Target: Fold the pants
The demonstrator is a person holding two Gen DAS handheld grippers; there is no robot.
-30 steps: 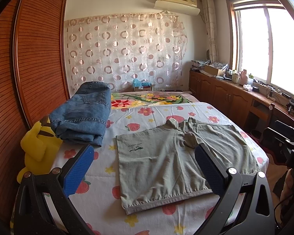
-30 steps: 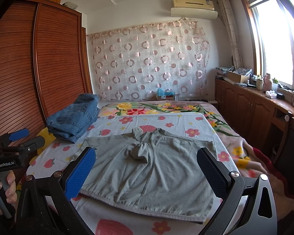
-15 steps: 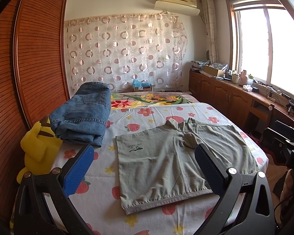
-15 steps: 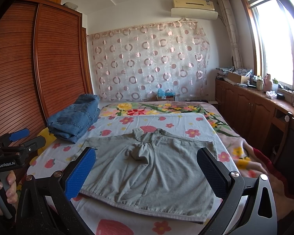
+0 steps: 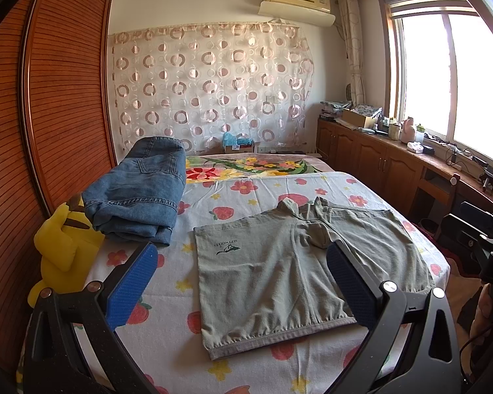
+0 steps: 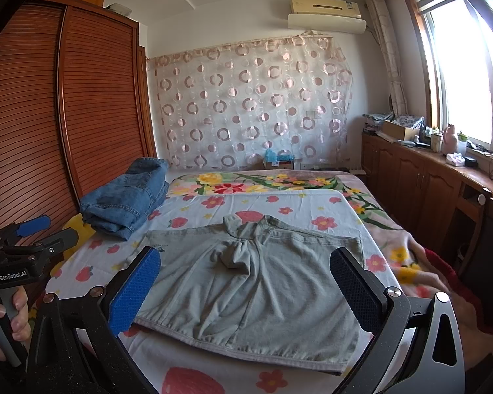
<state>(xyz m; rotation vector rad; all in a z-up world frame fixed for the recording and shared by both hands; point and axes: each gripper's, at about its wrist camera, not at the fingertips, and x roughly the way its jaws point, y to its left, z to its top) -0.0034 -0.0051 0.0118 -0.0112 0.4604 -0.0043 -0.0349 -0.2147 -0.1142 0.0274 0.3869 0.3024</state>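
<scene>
Grey-green short pants [image 5: 289,272] lie spread flat on the bed, waistband toward me, legs pointing away, with a bunched crotch fold in the middle. They also show in the right wrist view [image 6: 256,292]. My left gripper [image 5: 243,282] is open and empty, held above the near left part of the pants. My right gripper [image 6: 246,285] is open and empty, held above the waistband side. Neither touches the cloth.
A folded pile of blue jeans [image 5: 141,190] and a yellow plush toy [image 5: 59,249] sit at the bed's left, by the wooden wardrobe [image 5: 59,98]. The flowered sheet [image 5: 253,190] covers the bed. A low wooden cabinet [image 5: 394,170] runs under the window at right.
</scene>
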